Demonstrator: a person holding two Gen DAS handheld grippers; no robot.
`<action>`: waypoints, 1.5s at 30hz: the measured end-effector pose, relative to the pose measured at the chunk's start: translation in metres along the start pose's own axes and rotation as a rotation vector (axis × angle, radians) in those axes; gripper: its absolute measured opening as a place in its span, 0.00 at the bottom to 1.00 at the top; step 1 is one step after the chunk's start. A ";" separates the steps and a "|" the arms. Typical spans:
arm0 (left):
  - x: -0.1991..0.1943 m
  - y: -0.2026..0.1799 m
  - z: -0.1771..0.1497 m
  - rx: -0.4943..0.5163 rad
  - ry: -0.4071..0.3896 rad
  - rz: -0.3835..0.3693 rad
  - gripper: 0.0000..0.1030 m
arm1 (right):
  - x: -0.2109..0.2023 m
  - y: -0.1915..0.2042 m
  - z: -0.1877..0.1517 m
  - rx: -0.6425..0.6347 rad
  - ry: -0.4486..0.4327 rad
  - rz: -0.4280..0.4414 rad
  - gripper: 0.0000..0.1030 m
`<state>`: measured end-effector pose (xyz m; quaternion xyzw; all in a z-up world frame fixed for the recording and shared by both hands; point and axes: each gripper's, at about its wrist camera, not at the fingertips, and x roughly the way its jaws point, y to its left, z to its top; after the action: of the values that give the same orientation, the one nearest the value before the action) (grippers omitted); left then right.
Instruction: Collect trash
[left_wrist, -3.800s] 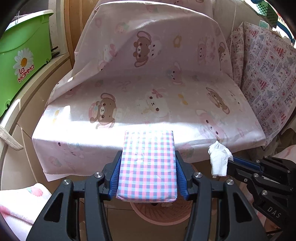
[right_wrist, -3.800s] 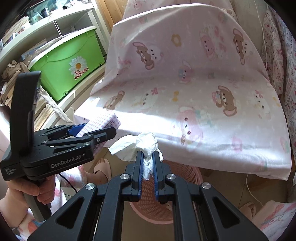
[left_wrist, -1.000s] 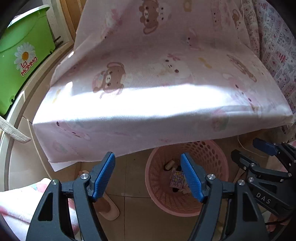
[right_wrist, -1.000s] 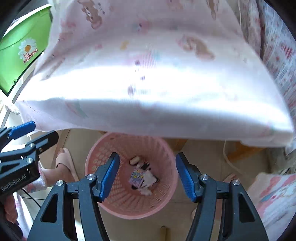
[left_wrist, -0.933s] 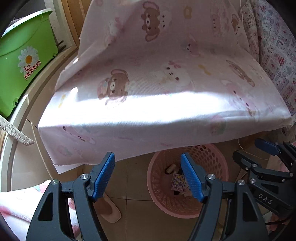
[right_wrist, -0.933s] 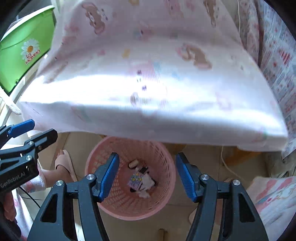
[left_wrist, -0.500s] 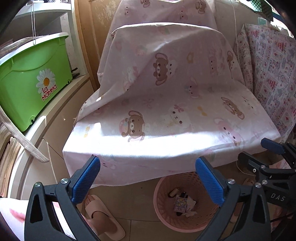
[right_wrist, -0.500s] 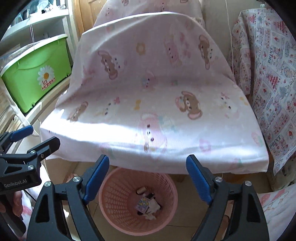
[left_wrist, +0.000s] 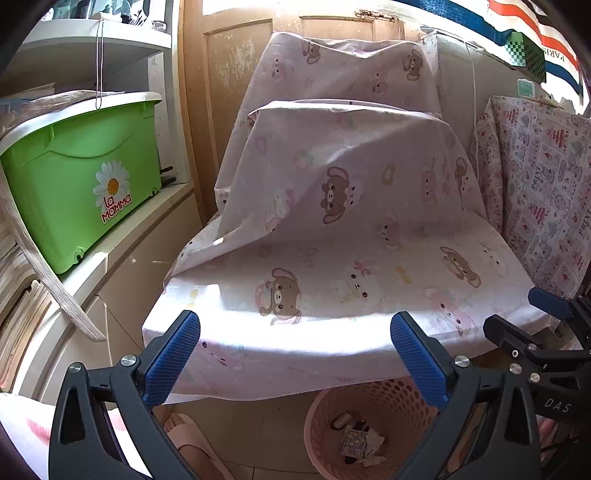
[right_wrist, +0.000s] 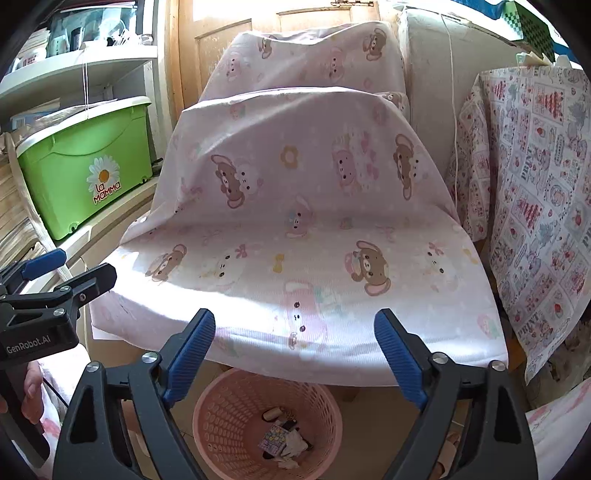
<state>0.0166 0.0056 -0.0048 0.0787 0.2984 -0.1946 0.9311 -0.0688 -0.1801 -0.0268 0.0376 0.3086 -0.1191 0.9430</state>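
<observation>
Both claws stand wide and hold nothing. The left claw (left_wrist: 295, 354) has just been opening, with only air between its blue pads, and the right claw (right_wrist: 295, 354) likewise. Each hangs near the front edge of a seat draped in a pink bear-print sheet (right_wrist: 303, 236). Below and just beyond the pads, on the floor under that edge, stands the pink basket (right_wrist: 236, 417). The trash (right_wrist: 284, 441), a patterned packet and white tissue, lies at its bottom, well apart from either claw.
</observation>
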 end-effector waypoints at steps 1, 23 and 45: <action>0.000 0.000 0.000 -0.001 0.000 0.000 0.99 | 0.000 0.000 0.000 0.000 0.001 -0.001 1.00; 0.003 0.002 -0.001 -0.018 -0.018 0.027 0.99 | -0.001 -0.008 0.003 0.026 -0.017 -0.019 1.00; -0.005 0.000 -0.001 -0.006 -0.048 0.042 0.99 | -0.006 -0.001 0.003 0.004 -0.040 -0.018 1.00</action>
<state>0.0126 0.0074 -0.0027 0.0773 0.2750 -0.1757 0.9421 -0.0721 -0.1797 -0.0211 0.0341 0.2898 -0.1289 0.9477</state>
